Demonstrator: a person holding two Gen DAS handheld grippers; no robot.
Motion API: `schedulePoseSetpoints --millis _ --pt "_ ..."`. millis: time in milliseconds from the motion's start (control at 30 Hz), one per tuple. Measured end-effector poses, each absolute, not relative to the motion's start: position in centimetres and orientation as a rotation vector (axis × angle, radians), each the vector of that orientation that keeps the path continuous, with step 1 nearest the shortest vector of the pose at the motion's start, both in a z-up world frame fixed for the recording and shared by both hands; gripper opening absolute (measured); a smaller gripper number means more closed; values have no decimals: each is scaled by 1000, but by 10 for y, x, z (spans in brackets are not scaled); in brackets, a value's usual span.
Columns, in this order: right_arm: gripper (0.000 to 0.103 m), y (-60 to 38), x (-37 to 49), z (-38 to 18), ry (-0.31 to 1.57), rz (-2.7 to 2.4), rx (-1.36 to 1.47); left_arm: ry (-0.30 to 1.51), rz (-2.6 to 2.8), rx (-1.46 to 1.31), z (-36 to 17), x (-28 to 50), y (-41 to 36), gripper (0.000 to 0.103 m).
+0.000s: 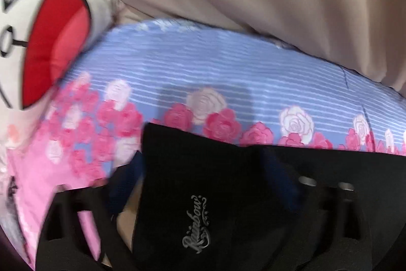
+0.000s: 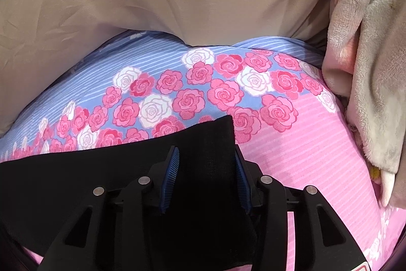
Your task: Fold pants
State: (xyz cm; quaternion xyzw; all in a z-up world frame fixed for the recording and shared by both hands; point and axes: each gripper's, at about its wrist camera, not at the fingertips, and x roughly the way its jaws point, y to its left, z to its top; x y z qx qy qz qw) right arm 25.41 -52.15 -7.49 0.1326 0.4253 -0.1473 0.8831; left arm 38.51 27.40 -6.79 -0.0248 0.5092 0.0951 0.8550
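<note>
Soft even indoor light, left view motion-blurred, right view sharp, fisheye-curved dark corners

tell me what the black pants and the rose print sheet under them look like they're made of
Black pants: a soft, matte knit, perhaps cotton jersey, going by the limp drape and the silvery printed logo in the left wrist view. Rose print sheet: a thin, smooth woven fabric, probably cotton or polyester, with flat printed stripes and faint creases.

We are looking down on a bed sheet [image 2: 317, 144] printed with pink and white roses over blue and pink stripes; ahead a beige blanket [image 2: 177, 4] is lying bunched, a fleece throw [image 2: 368, 67] hanging rightward.
</note>
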Motion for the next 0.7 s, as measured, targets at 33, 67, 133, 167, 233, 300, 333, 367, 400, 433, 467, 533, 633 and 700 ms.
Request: schedulePoseSetpoints --millis 33,67,133,167,233,300,333,367,400,433,467,533,633,700 --pt "39 -521 254 -74 887 -310 276 1054 208 -70 -65 384 280 62" --pt "32 -521 253 -74 888 -307 277 1050 199 -92 -64 383 280 54" --pt "12 -516 253 -70 889 -280 290 1053 171 -135 -57 380 279 34" --pt "12 -510 251 -65 879 -292 262 1045 159 -155 -52 376 281 28" --pt "11 -503 242 -50 832 -279 240 991 142 -149 -31 358 277 24" --pt "11 -498 227 -27 761 -257 245 873 123 -118 -6 333 269 24" --pt "11 -496 216 -14 723 -240 247 836 112 -118 10 316 267 24" --pt "11 -495 208 -4 694 -229 244 809 101 -124 22 301 265 24" --pt "11 -491 190 13 647 -204 239 786 87 -131 33 288 267 24" --pt "11 -489 180 22 625 -190 238 755 76 -130 45 269 267 24" --pt "11 -486 161 37 582 -166 230 735 71 -126 54 251 266 24" --pt "11 -481 129 53 530 -133 208 702 60 -113 67 209 268 24" --pt "11 -477 67 66 462 -78 189 685 57 -87 74 148 277 24" --pt "11 -475 34 61 457 -50 173 698 72 -79 67 119 285 24"
